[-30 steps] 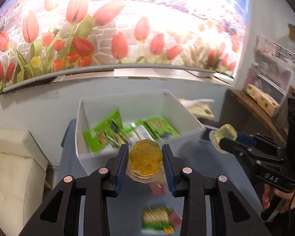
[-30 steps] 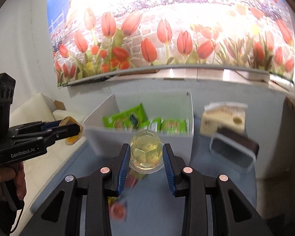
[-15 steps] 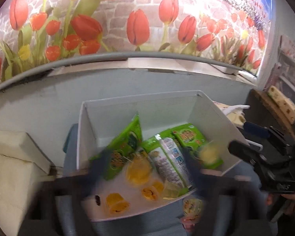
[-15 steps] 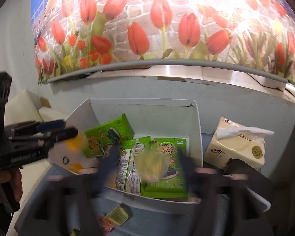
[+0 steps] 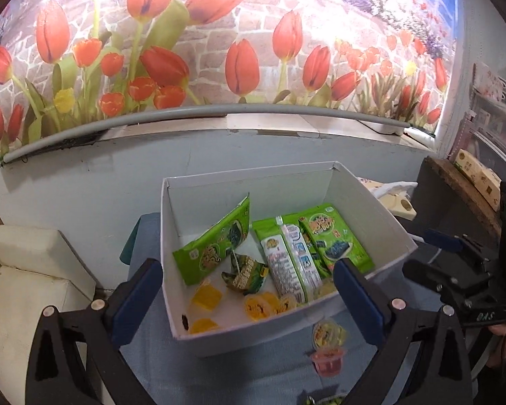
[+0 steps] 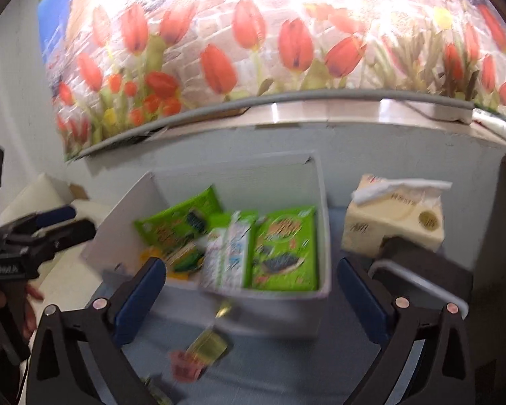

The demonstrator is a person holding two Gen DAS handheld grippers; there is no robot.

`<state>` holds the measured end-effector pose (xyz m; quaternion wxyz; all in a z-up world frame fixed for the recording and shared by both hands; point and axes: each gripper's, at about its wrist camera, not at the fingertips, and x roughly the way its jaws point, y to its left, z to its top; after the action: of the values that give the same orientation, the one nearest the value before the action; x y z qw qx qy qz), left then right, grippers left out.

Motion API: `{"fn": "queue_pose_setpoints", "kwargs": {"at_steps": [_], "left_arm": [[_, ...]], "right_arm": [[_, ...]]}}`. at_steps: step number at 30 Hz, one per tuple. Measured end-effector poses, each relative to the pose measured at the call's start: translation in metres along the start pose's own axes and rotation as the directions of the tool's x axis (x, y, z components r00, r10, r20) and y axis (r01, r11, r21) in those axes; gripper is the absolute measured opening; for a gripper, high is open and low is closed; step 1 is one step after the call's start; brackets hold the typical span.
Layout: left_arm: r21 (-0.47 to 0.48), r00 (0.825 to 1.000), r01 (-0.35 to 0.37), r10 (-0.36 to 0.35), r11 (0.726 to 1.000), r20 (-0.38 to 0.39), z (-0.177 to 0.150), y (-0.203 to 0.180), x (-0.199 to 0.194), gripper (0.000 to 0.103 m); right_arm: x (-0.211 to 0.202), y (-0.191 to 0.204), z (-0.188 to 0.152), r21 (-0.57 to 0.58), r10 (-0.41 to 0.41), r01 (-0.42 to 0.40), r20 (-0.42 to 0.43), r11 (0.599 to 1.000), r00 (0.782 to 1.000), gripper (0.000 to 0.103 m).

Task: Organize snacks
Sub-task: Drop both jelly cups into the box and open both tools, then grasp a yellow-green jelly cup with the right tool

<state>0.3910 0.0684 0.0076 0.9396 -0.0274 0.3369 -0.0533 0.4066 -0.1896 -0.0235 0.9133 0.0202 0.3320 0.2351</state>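
A white open box (image 5: 371,202) holds green snack packs (image 5: 212,246), a white-and-blue pack (image 5: 293,263) and several yellow jelly cups (image 5: 205,298) near its front wall. My left gripper (image 5: 248,287) is open just before the box front, with nothing between its blue pads. The right gripper (image 6: 251,287) faces the same box (image 6: 324,236) and its jaws are opening, empty. Each gripper shows in the other's view: the right (image 5: 431,256) at the right edge, the left (image 6: 64,222) at the left edge. Two loose jelly cups (image 5: 327,344) lie on the blue cloth before the box.
A cream tissue pack (image 6: 394,222) stands right of the box, with a dark container (image 6: 421,276) in front of it. A white cushion (image 5: 27,270) is at the left. Behind the box runs a grey wall with a tulip mural. A blurred pink cup (image 6: 185,368) lies near the right gripper.
Both grippers went from shut on a jelly cup to wide open. The cups have left the jaws, and both views have closed in on the box.
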Motion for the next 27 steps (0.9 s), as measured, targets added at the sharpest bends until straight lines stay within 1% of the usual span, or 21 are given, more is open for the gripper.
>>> {"fn": "queue_pose_setpoints", "kwargs": {"at_steps": [3, 5, 8, 12, 14, 16, 18, 21, 24, 27], "left_arm": [[-0.010, 1.000, 0.015, -0.015, 1.000, 0.019, -0.009, -0.001, -0.020, 0.103], [0.006, 1.000, 0.016, -0.016, 1.000, 0.019, -0.019, -0.006, -0.032, 0.103], [0.043, 1.000, 0.008, -0.009, 0.999, 0.026, -0.039, -0.017, -0.051, 0.103], [0.072, 0.999, 0.012, -0.015, 0.997, 0.047, -0.071, -0.031, -0.076, 0.103], [0.114, 0.999, -0.003, -0.003, 0.993, 0.052, -0.091, -0.041, -0.084, 0.103], [0.144, 0.999, -0.014, 0.006, 0.989, 0.054, -0.106, -0.045, -0.089, 0.103], [0.141, 0.999, -0.019, 0.013, 0.990, 0.048, -0.119, -0.044, -0.093, 0.103], [0.110, 0.999, -0.011, 0.007, 0.994, 0.037, -0.136, -0.035, -0.097, 0.103], [0.061, 1.000, -0.002, 0.001, 0.998, 0.018, -0.150, -0.020, -0.100, 0.103], [0.039, 1.000, -0.011, 0.011, 0.999, 0.009, -0.157, -0.009, -0.100, 0.103]], "right_arm": [[-0.022, 0.010, -0.017, -0.010, 0.013, -0.013, 0.024, 1.000, 1.000, 0.103], [-0.032, 0.017, -0.031, -0.016, 0.014, -0.013, 0.018, 1.000, 1.000, 0.103], [-0.034, 0.022, -0.049, -0.002, 0.024, -0.024, -0.009, 1.000, 1.000, 0.103], [-0.016, 0.024, -0.070, 0.050, 0.018, -0.014, -0.075, 0.999, 0.997, 0.103], [-0.001, 0.024, -0.077, 0.077, 0.022, -0.014, -0.106, 0.997, 0.994, 0.103], [0.014, 0.022, -0.080, 0.122, 0.055, -0.039, -0.134, 0.992, 0.989, 0.103], [0.027, 0.020, -0.081, 0.165, 0.070, -0.046, -0.147, 0.985, 0.987, 0.103], [0.045, 0.019, -0.080, 0.199, 0.061, -0.026, -0.171, 0.980, 0.983, 0.103], [0.062, 0.022, -0.078, 0.198, 0.039, 0.002, -0.202, 0.980, 0.979, 0.103], [0.075, 0.029, -0.077, 0.189, 0.015, 0.029, -0.226, 0.982, 0.974, 0.103]]}}
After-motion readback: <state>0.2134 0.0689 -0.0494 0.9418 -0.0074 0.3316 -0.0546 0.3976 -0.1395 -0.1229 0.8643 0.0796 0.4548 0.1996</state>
